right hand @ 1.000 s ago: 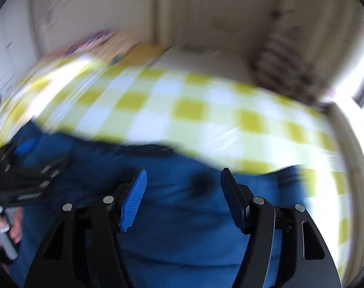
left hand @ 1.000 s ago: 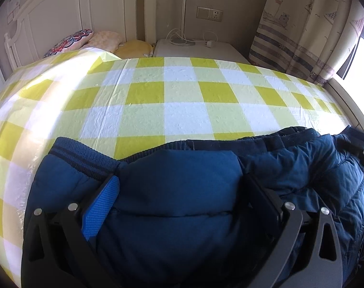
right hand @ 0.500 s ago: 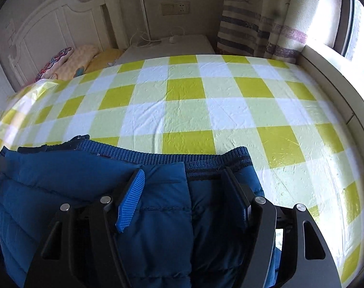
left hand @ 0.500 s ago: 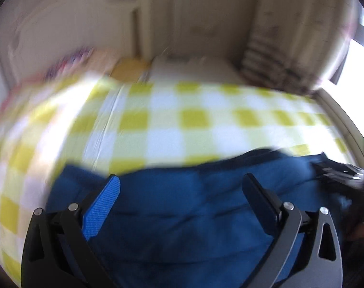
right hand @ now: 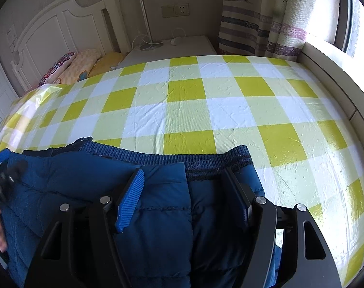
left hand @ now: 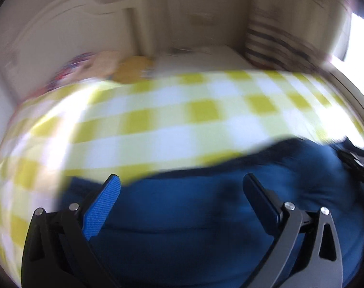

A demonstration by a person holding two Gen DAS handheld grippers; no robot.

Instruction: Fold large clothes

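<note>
Your left tool (left hand: pixel 182 187) hangs over the left part of the blue padded jacket (right hand: pixel 158 216), its jaws spread wide with nothing between the pads; that view is smeared, so you cannot read the cloth under it in any detail. The jacket lies at the near edge of the bed, on the yellow checked sheet (right hand: pixel 186 110), with its ribbed hem (right hand: pixel 158 157) running along the far side.

Further right, your right tool (right hand: pixel 184 180) sits just above the jacket near the hem, jaws parted about halfway and holding nothing. One front panel overlaps the other between its fingers, and the panel's edge runs down the gap.

The risks, as I judge them:
- Closing the right tool here may pinch only the top panel, so the lower layer stays behind and the fold goes crooked.
- The padded cloth looks slippery and thick; a shallow bite could slide off when you lift.
- With the jacket so close to the bed's near edge, a pull toward you could drag it off.
- Lifting the two sides unevenly would twist the hem line.
</note>
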